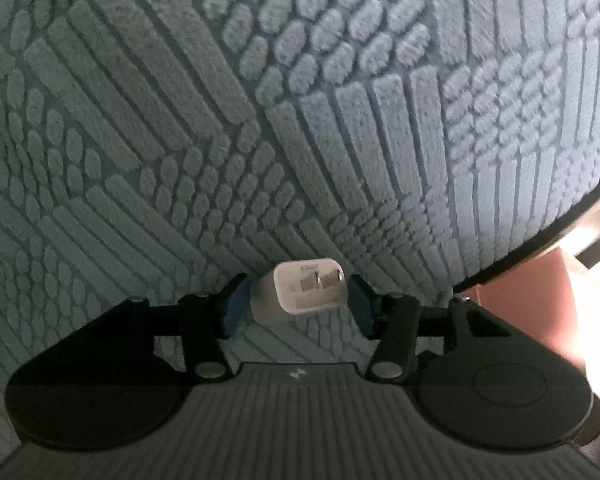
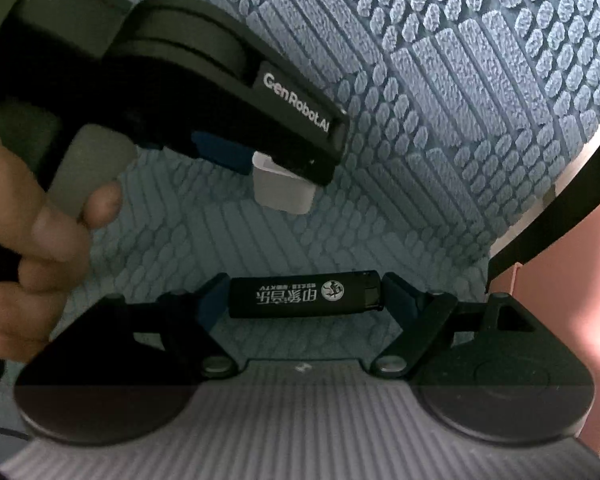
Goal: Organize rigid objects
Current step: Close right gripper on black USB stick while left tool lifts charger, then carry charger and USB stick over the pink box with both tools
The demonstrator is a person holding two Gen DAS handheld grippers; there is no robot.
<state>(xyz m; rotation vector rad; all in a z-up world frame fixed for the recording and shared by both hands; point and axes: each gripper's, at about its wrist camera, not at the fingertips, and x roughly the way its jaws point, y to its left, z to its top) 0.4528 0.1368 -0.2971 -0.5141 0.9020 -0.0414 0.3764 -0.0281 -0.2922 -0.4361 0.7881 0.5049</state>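
The charger (image 1: 300,294) lies on the mat (image 1: 260,120) between the left fingers (image 1: 234,306), the lighter (image 2: 305,293) nearby.

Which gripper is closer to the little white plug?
Left. The left gripper has the white plug right between its jaws, one pad touching, the other a sliver off. The right gripper sits farther back, clamped on a black lighter.
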